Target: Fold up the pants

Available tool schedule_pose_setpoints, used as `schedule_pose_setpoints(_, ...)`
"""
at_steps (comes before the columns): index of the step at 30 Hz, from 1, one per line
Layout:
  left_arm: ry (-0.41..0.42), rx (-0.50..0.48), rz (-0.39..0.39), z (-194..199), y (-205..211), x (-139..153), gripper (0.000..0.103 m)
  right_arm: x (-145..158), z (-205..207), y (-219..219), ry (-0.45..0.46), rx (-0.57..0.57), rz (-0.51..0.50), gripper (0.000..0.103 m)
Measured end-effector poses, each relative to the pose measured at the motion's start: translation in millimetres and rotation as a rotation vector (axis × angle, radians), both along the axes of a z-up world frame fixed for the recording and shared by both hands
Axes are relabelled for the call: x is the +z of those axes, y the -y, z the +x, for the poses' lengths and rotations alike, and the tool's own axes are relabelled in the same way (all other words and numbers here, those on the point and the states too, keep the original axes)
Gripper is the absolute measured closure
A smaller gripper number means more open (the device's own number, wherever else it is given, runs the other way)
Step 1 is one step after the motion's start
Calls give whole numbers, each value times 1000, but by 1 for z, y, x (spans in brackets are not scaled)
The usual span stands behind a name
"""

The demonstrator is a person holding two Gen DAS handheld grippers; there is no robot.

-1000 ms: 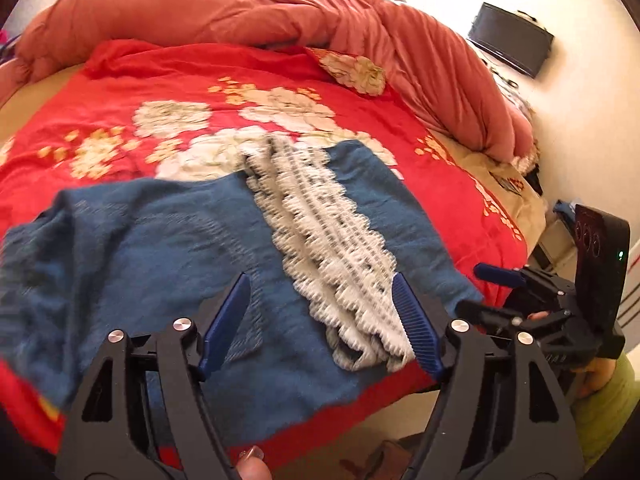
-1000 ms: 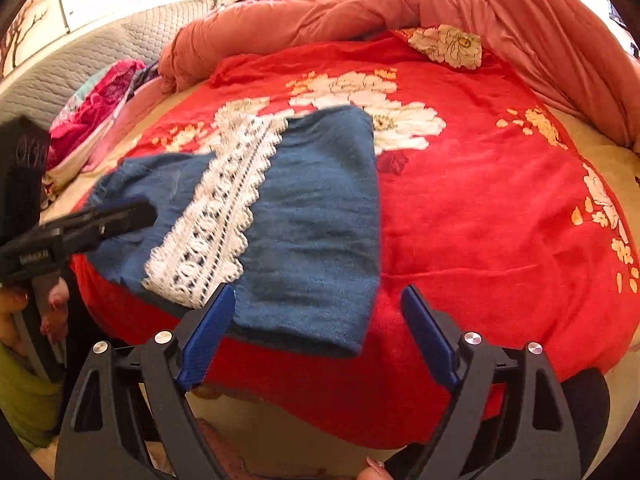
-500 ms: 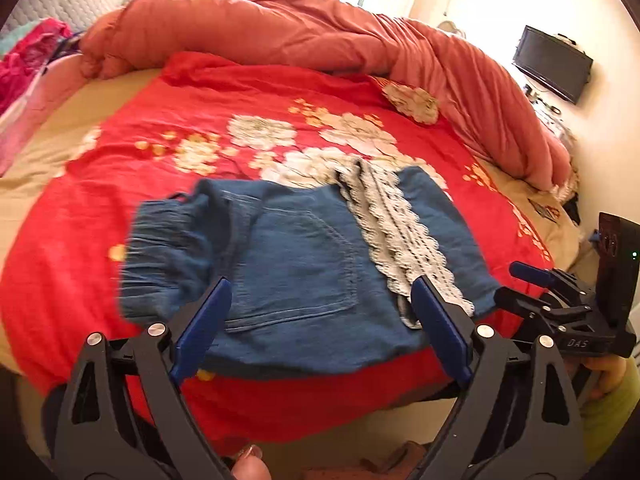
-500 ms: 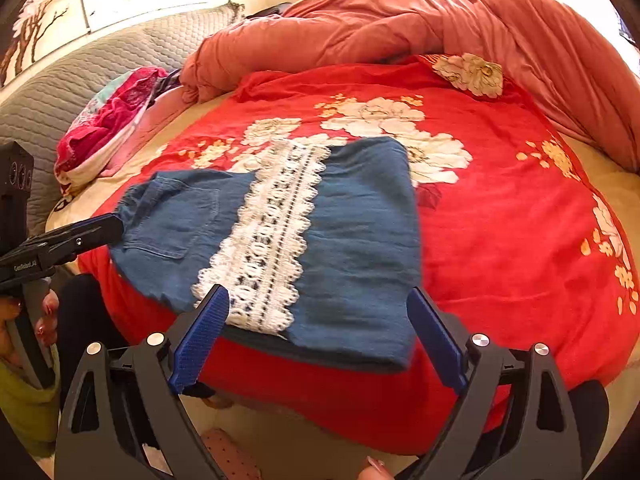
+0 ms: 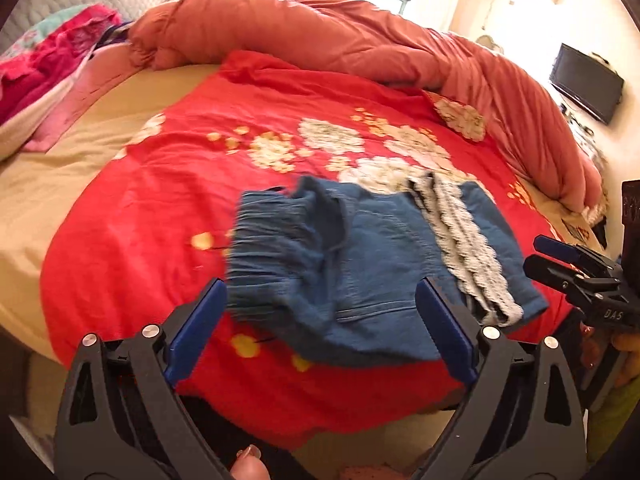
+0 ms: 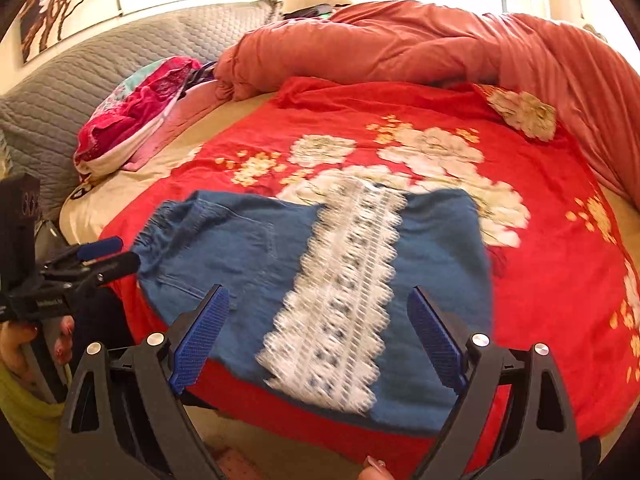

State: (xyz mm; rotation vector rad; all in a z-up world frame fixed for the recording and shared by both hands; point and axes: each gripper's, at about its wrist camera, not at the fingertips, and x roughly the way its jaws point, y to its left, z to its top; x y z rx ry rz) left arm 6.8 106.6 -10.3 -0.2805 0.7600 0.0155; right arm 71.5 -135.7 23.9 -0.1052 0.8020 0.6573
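1. Now the left gripper (image 5: 320, 328) and the right gripper (image 6: 318, 330) are seen drawn back from the bed edge compared with a second ago, when both hung close over the cloth; both are spread wide and nothing is held in either.
2. The pants (image 6: 320, 280) are left lying folded near the front edge of the red floral blanket (image 6: 540, 280), the gathered waistband (image 5: 264, 248) at the left end, somewhat rumpled.
3. A release after a fold is suggested by this retreat; the waistband may yet need smoothing.
4. The denim is soft and blue, and it is crossed by a scalloped white lace band (image 6: 340, 292); a stitched pocket (image 5: 372, 272) is shown.
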Motion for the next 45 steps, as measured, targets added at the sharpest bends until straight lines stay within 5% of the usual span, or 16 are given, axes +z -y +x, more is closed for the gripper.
schedule_pose_setpoints(12,-42,65,-203,4,-41,-31,15,16,41,-75,-56,171,32,13)
schedule_pose_setpoints(15,-46,79,-246,9,-44,-43,28,16,49,-102,-50,244,-1,13)
schedule_pose_setpoints(17,-41,101,-254,11,-45,-50,38,12,54,-119,-70,285,-16,13)
schedule_pose_setpoints(33,-26,100,-240,16,-43,-57,44,-40,70,-229,-198,572,-155,14)
schedule_pose_setpoints(35,-22,104,-248,16,-45,-58,44,-53,80,-234,-278,570,-139,19)
schedule_pose_setpoints(37,-20,109,-251,16,-45,-58,44,-59,84,-233,-312,584,-110,44)
schedule_pose_setpoints(40,-11,113,-253,15,-45,-57,42,-51,81,-223,-295,586,-68,60)
schedule_pose_setpoints(45,21,97,-270,12,-42,-54,30,-30,81,-197,-290,568,43,68)
